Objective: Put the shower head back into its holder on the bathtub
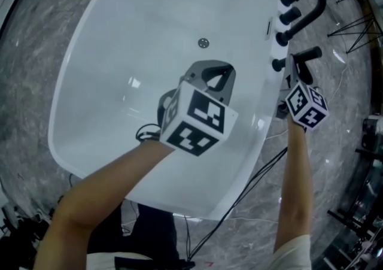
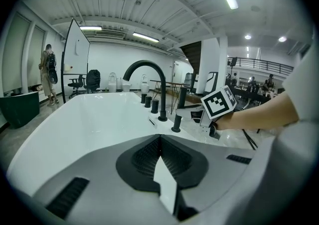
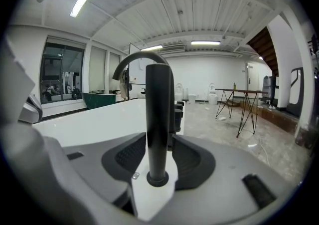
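Tongs [image 3: 158,143] on outstretched right arm [image 1: 297,167] gape, apparently loose, around shower head [image 3: 159,104]; left tongs [image 2: 159,139] closed.

white bathtub [image 1: 137,23], black shower head [image 3: 157,119]

No legible txt, labels or nos. anywhere in view.

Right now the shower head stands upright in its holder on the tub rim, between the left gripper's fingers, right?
No. The right gripper has the shower head between its fingers, not the left, as the right gripper view shows. The left gripper is shut and empty over the bathtub. The rest holds: it stands upright in its holder on the rim.
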A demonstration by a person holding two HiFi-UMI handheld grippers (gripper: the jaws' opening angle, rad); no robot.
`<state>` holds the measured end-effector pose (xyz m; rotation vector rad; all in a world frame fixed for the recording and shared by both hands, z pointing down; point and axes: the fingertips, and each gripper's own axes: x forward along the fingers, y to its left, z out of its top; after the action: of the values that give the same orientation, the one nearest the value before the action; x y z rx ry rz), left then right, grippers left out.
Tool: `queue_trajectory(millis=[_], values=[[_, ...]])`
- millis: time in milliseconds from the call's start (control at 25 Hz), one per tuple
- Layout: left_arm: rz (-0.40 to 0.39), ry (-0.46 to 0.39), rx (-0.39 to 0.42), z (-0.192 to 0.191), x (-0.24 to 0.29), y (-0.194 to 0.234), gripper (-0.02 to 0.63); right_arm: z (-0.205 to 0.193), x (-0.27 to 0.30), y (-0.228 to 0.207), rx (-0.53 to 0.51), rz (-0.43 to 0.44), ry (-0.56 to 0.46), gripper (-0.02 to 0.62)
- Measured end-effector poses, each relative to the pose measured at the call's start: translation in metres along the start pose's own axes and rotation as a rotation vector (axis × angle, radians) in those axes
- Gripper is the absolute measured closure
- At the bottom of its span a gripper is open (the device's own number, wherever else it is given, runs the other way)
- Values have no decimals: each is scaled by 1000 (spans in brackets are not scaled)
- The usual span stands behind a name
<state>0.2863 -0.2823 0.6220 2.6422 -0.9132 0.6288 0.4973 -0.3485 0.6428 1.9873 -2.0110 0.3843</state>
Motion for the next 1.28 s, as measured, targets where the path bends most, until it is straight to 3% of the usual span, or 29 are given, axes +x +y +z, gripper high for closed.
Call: queue_trajectory(millis=[240, 520, 880, 1280], values=[[8, 42, 9, -9, -18, -5, 598, -7, -28, 4, 55, -11, 15, 428], [-14, 58, 17, 2, -52, -28, 598, 2, -84, 39, 115, 19, 34, 428], [-64, 45, 47, 21, -124, -67, 598, 40, -175, 111, 205, 44, -11, 463], [-82, 4, 53, 28, -205, -82, 598, 79, -260, 204, 231, 75, -76, 522]])
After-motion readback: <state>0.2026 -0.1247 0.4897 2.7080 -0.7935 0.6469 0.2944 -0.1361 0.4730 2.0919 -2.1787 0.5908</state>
